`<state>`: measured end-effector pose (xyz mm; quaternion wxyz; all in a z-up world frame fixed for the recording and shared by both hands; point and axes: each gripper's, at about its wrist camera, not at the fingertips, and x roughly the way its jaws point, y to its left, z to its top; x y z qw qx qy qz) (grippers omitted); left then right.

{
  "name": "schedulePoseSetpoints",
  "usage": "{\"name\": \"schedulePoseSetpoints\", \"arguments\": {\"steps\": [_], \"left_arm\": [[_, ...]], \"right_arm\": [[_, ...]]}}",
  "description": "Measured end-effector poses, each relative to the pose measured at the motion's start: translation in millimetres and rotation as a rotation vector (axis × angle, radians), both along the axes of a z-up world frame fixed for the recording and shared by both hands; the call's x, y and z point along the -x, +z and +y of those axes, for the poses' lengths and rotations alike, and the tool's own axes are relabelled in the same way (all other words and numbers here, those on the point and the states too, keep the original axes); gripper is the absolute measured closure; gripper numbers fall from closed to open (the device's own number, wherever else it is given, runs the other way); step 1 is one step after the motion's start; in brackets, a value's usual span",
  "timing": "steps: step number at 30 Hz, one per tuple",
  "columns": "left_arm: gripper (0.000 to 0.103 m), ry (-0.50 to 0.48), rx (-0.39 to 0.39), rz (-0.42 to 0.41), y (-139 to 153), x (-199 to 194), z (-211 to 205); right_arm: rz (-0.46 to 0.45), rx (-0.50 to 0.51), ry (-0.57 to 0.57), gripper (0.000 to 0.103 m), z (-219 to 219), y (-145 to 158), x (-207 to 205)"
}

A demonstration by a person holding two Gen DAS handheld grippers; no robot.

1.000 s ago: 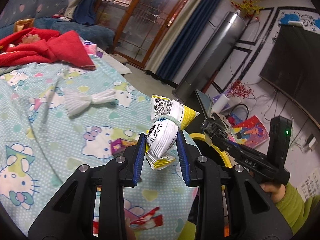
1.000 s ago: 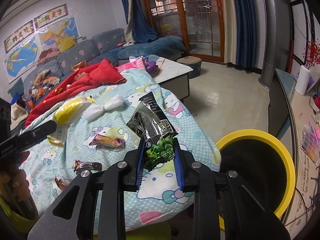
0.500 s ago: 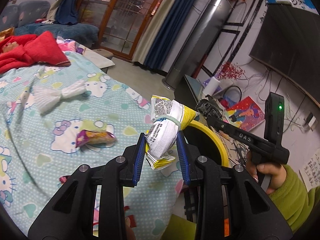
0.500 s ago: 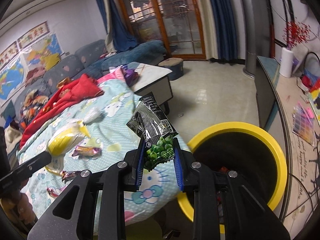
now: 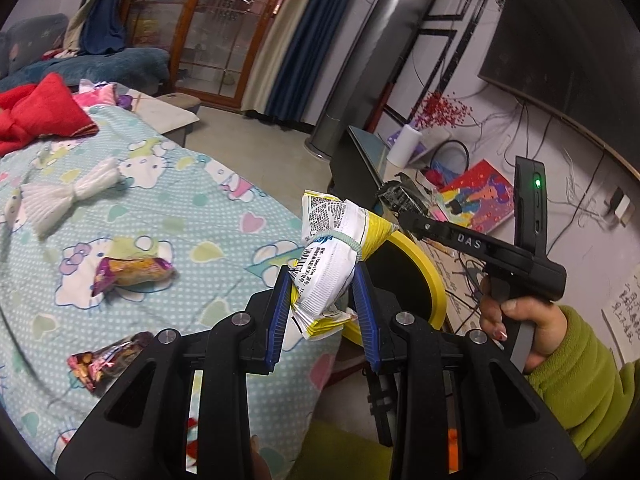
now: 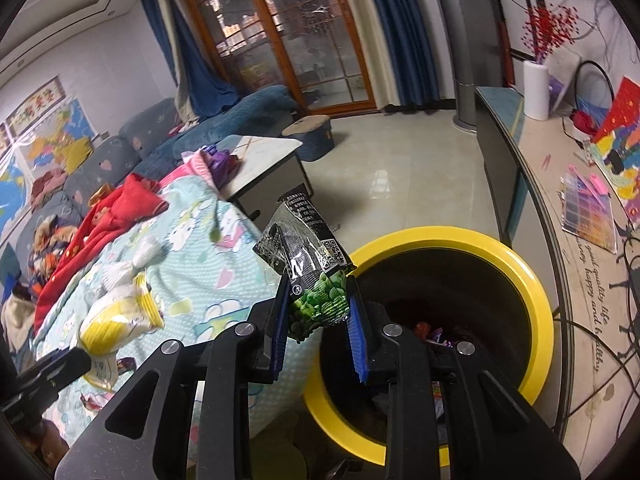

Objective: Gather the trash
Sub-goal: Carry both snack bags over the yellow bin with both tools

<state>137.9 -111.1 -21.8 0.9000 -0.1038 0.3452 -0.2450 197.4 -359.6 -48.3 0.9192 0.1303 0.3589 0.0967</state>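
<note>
My left gripper (image 5: pixel 322 293) is shut on a white and yellow snack bag (image 5: pixel 332 252) tied with a green band, held at the bed's edge beside the yellow-rimmed black trash bin (image 5: pixel 424 264). The bag also shows in the right wrist view (image 6: pixel 116 316). My right gripper (image 6: pixel 318 308) is shut on a black and green pea snack bag (image 6: pixel 308 264), held at the near left rim of the bin (image 6: pixel 532 300), which has wrappers inside. The right gripper shows from the side in the left wrist view (image 5: pixel 392 196).
A purple-orange wrapper (image 5: pixel 132 274), a dark red wrapper (image 5: pixel 100 360) and a white bow-shaped cloth (image 5: pixel 60 196) lie on the Hello Kitty bedspread (image 5: pixel 192 184). Red clothing (image 5: pixel 36 116) lies further back. A cluttered TV cabinet (image 6: pixel 568 184) stands right of the bin.
Both grippers have swung right, from over the bed toward the bin, each still holding its bag. The bin now fills more of the right wrist view.
</note>
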Motion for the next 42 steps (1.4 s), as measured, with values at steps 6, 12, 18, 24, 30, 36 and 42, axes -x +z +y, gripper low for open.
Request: {"name": "schedulePoseSetpoints", "arguments": {"steps": [6,12,18,24,30,36,42], "left_arm": [[0.079,-0.033,-0.024,0.01,-5.0,-1.4,-18.6],[0.079,-0.06,-0.039,0.024,-10.6,-4.2,-34.2],[0.079,-0.088,-0.062,0.039,-16.7,-8.6,-52.2],[0.079,-0.12,-0.092,0.056,-25.7,-12.7,-70.0],[0.078,-0.148,-0.136,0.059,-35.3,-16.7,-87.1],[0.078,-0.175,-0.167,0.073,-45.2,-21.5,-101.2],[0.078,-0.206,-0.191,0.085,-55.9,-27.3,-114.6]], "right_arm": [[0.008,-0.019,-0.047,0.078,-21.3,-5.8,-2.4],[0.021,-0.043,-0.087,0.078,-40.5,-14.2,-3.6],[0.035,-0.064,-0.112,0.078,-53.6,-22.6,-5.1],[0.054,-0.083,-0.136,0.078,-66.9,-30.9,-8.1],[0.084,-0.089,-0.152,0.078,-76.8,-43.0,-11.1],[0.11,-0.1,-0.174,0.077,-87.2,-54.6,-13.1],[0.125,-0.109,-0.192,0.076,-96.3,-60.0,-13.8]]}}
